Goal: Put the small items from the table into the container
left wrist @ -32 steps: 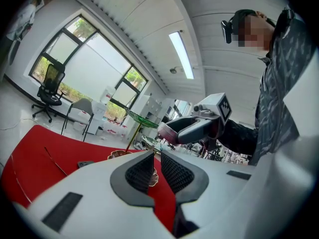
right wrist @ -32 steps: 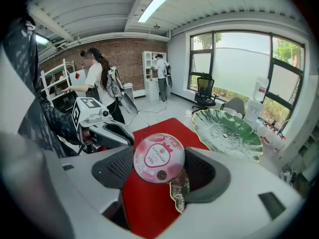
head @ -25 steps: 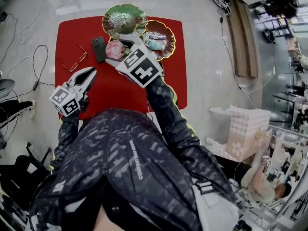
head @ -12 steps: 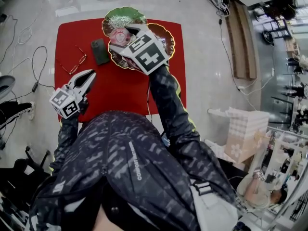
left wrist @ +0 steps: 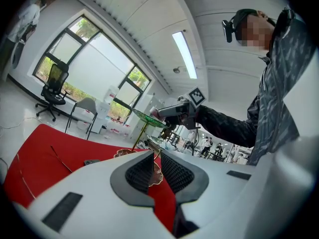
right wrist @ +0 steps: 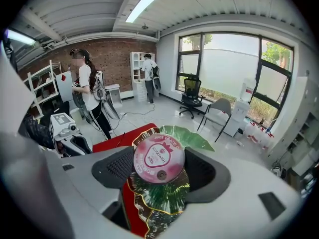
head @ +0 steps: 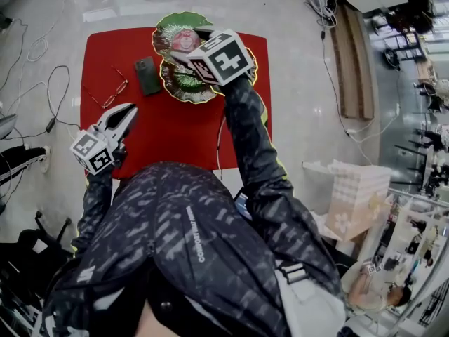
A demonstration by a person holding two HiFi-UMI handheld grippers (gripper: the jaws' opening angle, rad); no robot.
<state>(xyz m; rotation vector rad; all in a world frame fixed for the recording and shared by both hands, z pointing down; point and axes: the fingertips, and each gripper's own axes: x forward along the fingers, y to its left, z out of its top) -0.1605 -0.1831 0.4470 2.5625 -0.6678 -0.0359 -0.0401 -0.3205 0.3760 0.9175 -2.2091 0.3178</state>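
Red covers the desk (head: 175, 135) in the head view. The right claw (head: 188, 48) holds a pink round tin (head: 183, 40) above a green leaf dish (head: 163, 28). The left claw (head: 121, 118) hangs over the near-left corner, near a phone (head: 146, 74) and glasses (head: 109, 93). Left gripper view: jaws a sliver apart, nothing between. Right gripper view: jaws clamp the tin's sides, and its strawberry label reads "JUICE" and "ACID".
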